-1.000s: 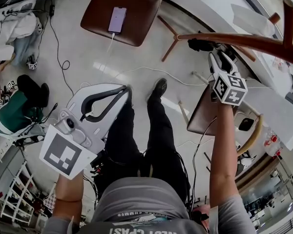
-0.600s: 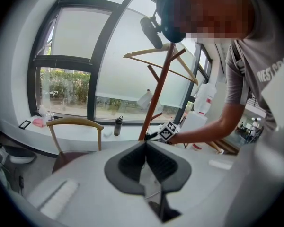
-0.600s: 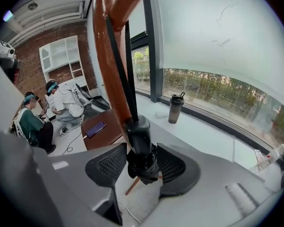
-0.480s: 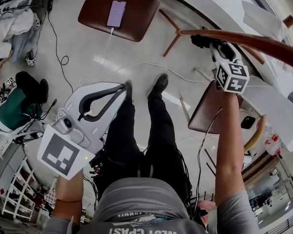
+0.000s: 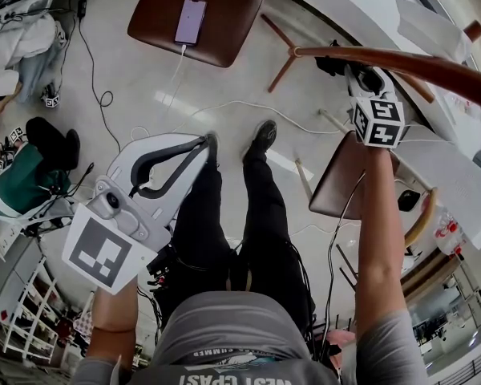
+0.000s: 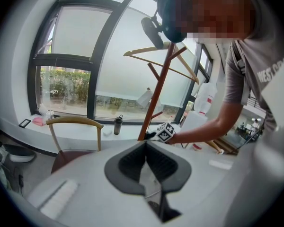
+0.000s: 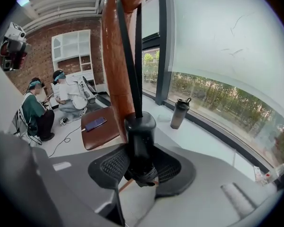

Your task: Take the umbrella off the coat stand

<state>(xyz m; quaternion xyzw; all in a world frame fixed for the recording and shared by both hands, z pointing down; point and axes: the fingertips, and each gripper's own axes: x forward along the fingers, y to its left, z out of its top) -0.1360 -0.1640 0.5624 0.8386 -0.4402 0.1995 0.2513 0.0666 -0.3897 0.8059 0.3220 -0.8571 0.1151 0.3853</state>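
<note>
My right gripper (image 7: 141, 168) has gone a little toward 12 o'clock in the head view, closer under the coat stand (image 5: 401, 61), and its marker cube (image 5: 377, 121) has rolled. Its jaws are closing now, with the umbrella (image 7: 141, 136) handle between the pads.

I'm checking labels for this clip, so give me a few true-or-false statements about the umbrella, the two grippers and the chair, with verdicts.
1. The umbrella has its handle between the jaws of the right gripper. True; the jaws are closing on it.
2. The left gripper grips the coat stand. False: its jaws are together on nothing, away from the stand.
3. A phone lies on the brown chair. True.
4. The umbrella lies on the chair. False: it hangs against the coat stand.
</note>
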